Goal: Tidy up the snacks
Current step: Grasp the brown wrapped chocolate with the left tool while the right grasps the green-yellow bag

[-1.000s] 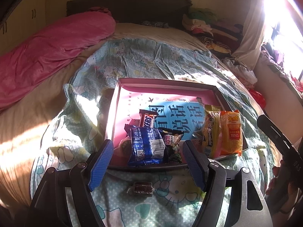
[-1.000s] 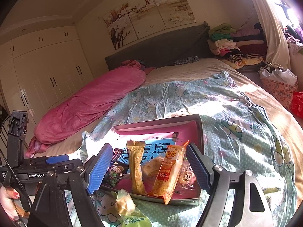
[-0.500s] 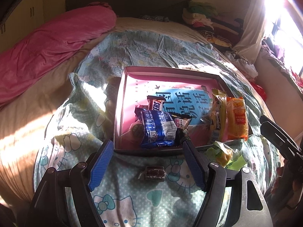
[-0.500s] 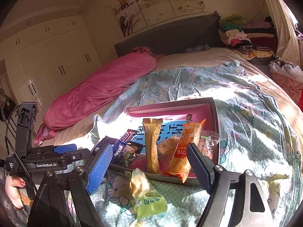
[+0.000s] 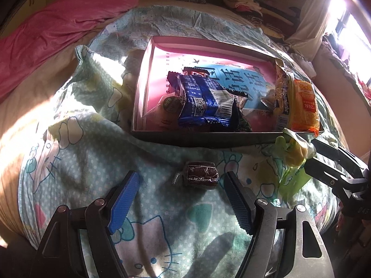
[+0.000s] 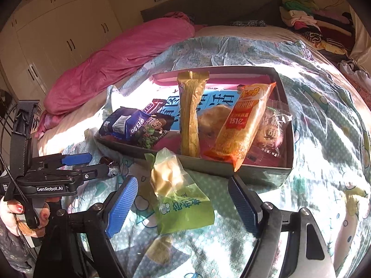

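Lying on a cartoon-cat bedspread (image 5: pixel 76 162), just near of the box, a small dark wrapped sweet (image 5: pixel 200 174) is sitting ahead of the left claw (image 5: pixel 183 183), closer to its right finger. That claw's blue-padded jaws are standing apart, touching nothing. In the right wrist view the same claw (image 6: pixel 97 163) is showing at the far left, carried by a hand (image 6: pixel 20 215) with red nails.

The shallow box (image 5: pixel 208 139), pink inside, is resting on the bedspread beyond the sweet. At its left a blue packet (image 5: pixel 201 99) is lying over other wrappers, with a brown chocolate bar (image 6: pixel 154 107) behind it. To the right a tall gold packet (image 6: pixel 191 115) and an orange packet (image 6: pixel 245 120) are leaning over the near wall, and a clear pink-printed pouch (image 6: pixel 273 134) is lying in the right corner.

A green-and-clear bag (image 6: pixel 178 194) is lying on the bedspread against the near wall, between the fingers of the right claw (image 6: pixel 183 199), whose jaws are likewise spread wide, not pressing it.
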Available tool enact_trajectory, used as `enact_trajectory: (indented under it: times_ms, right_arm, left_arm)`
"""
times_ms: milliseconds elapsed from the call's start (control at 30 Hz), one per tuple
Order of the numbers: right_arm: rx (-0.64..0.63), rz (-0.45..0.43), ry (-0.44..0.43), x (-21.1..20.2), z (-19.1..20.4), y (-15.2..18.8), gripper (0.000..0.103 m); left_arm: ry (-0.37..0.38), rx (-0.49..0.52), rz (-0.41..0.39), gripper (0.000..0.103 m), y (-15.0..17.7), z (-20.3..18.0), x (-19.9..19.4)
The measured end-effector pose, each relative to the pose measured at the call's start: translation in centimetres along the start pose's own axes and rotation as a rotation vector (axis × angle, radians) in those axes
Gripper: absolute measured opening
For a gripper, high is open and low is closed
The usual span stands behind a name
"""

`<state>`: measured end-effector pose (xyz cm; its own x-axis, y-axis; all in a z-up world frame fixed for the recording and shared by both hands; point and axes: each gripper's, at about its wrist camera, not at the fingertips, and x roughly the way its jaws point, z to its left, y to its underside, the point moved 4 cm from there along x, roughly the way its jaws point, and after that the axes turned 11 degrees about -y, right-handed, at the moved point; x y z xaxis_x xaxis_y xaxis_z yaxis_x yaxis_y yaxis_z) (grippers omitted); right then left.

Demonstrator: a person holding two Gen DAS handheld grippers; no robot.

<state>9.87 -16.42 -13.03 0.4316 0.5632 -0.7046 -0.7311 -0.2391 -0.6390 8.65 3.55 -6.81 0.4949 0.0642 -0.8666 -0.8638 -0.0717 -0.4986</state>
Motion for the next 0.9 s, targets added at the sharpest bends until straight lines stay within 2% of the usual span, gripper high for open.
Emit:
enact_trajectory:
  times_ms: [133,267,333,367,433,467,567,767,900]
  right_arm:
    - [-0.033,0.03,0.001,1.4,0.5,0.3,0.08]
    - [-0.087,0.038,-0.012,2.6,1.4,0.1,0.069]
    - [-0.114,0.046,-0.004,3.1,1.7,0.2,0.062]
    - [-0.121,0.05,-0.007,3.4,1.8,0.2,0.06]
    - [-0.125,0.046,-0.019,3.5,2.0,0.1,0.056]
    - [-0.131,0.043,-0.023,3.5,2.1,0.1,0.054]
    - [-0.127,0.036,-0.04,3.3,2.3,0.0,0.051]
    - [-0.07,-0.018,-0.115,1.5,2.2,-0.6,0.048]
    - [-0.053,-0.088,-0.132,-0.5,2.0,-1.3,0.048]
  left_arm:
    - [-0.013,0.009,0.0,0.077,0.0,-0.3,0.7]
    - [-0.015,0.004,-0.003,0.077,-0.1,-0.6,1.0]
    - [-0.01,0.004,-0.002,0.072,0.0,-0.8,1.0]
    - [-0.012,0.004,-0.003,0.066,-0.1,-0.8,1.1]
    - [0.001,0.003,-0.002,0.059,-0.1,-1.0,1.1]
    - [0.008,0.006,-0.003,0.052,-0.1,-1.2,1.1]
    - [-0.014,0.037,-0.015,0.041,-0.2,-1.7,1.2]
    - [0.026,0.003,-0.032,0.038,-0.4,-0.7,-0.3]
    - [0.049,-0.017,-0.073,0.038,-0.9,-0.3,-2.2]
